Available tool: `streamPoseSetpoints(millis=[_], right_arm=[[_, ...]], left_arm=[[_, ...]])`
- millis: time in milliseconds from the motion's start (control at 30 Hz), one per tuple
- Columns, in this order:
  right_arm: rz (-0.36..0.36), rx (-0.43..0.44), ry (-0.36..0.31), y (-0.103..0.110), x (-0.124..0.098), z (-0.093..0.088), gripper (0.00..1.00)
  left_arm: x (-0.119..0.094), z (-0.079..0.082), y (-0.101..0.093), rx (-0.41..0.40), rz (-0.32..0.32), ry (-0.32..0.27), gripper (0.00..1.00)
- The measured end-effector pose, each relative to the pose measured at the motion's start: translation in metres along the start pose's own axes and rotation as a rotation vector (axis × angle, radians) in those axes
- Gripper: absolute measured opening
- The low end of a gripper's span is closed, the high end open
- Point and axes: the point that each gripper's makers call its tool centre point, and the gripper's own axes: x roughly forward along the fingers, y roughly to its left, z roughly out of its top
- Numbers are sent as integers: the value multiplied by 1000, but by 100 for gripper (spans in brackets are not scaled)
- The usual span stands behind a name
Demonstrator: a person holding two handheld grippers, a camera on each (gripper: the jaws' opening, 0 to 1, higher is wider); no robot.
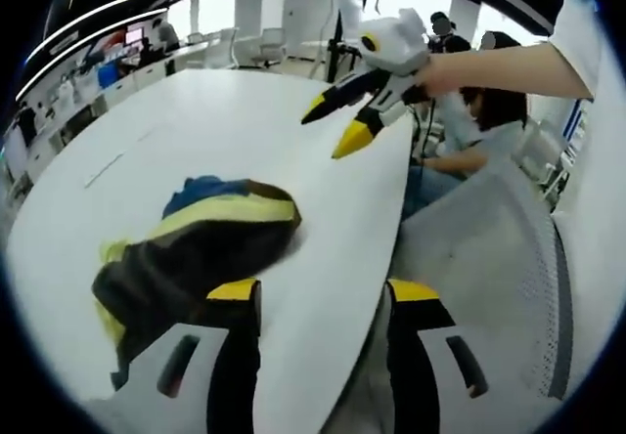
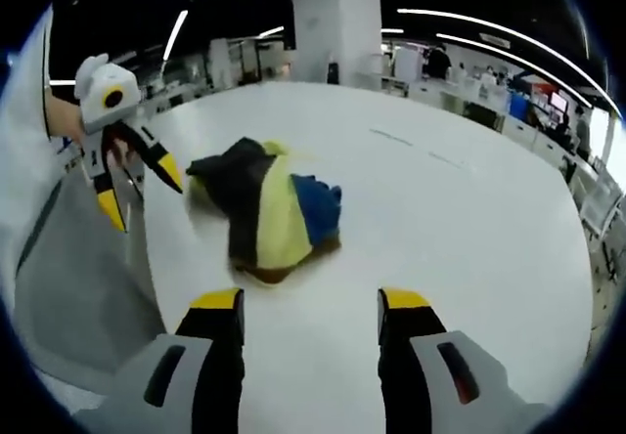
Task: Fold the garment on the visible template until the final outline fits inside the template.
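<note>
One garment, crumpled in black, yellow and blue, lies on the single white table near its edge; two grippers hover apart from it, the left gripper and the right gripper, jaws spread, both holding nothing; one grey chair stands beside the table.

Bright, even overhead strip lighting; soft glare on the glossy white oval table. Slight motion blur, strong fisheye bending toward edges.
</note>
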Motion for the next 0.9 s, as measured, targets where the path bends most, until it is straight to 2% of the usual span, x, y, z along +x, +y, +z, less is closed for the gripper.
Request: streamPoseSetpoints(millis=[367,533,900], right_arm=[[44,-33,13,-9,12,-3,51],[85,-60,32,-10,21,-5,49],[115,-66,23,-12,31,-3,47]], left_arm=[[18,1,7,-15,-9,6,43],[29,4,10,-16,-13,9,43],[36,3,13,-16,-14,12,41]])
